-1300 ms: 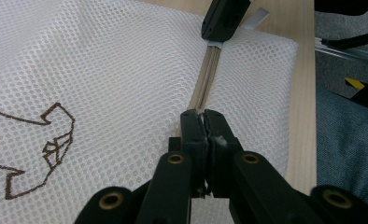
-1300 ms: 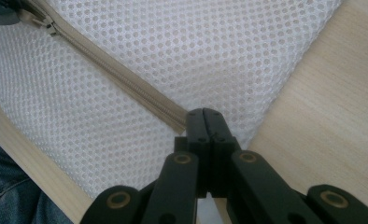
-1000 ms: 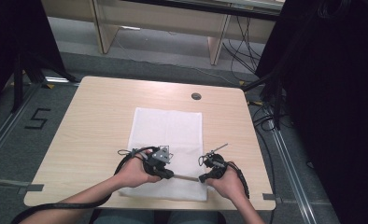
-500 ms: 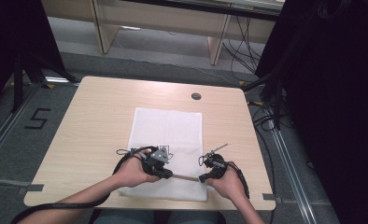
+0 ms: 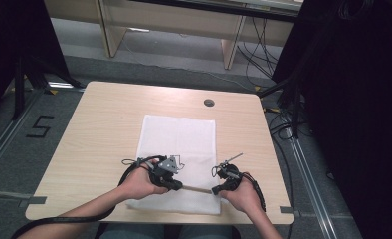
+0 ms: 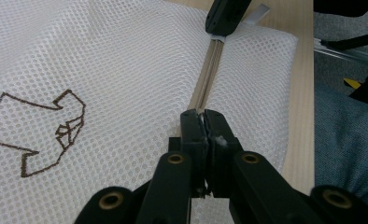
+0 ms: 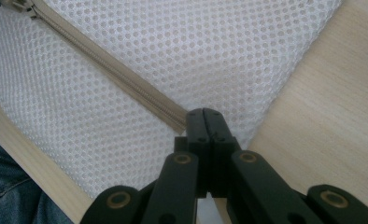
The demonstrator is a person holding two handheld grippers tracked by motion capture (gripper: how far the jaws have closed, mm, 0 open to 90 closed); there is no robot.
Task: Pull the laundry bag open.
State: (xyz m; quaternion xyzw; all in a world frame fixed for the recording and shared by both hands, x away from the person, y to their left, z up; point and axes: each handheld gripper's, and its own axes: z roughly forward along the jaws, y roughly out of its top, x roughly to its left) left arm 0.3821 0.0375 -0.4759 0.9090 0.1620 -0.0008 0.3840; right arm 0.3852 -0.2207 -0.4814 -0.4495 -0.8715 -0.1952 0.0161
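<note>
Nothing has moved since the earlier frames: both hands stay planted at the near edge of the pale wooden table [image 5: 104, 129], each clamping one end of the beige zip [image 5: 196, 188] that runs along the near end of the flat white mesh zip bag [image 5: 181, 144]. The left gripper [image 5: 176, 185] has its jaws pressed together on the zip's left end, apparently at the slider, a small white piece showing between its pads in the left gripper view [image 6: 204, 122]. The right gripper [image 5: 217, 189] is squeezed fully closed on the zip's right end, where the tape meets the bag's corner [image 7: 203, 120]. The bag lies lengthwise down the middle of the table, its near end under the hands, its far end reaching toward the round cable hole [image 5: 209, 102]. A brown line drawing [image 6: 42, 133] is printed on the mesh. The zip teeth [image 7: 112, 70] look meshed along the whole stretch between the two grippers, so the bag reads as closed; whether the job is to open it or has just finished closing it cannot be told. The mesh lies flat with no bulge, and nothing can be seen inside it
</note>
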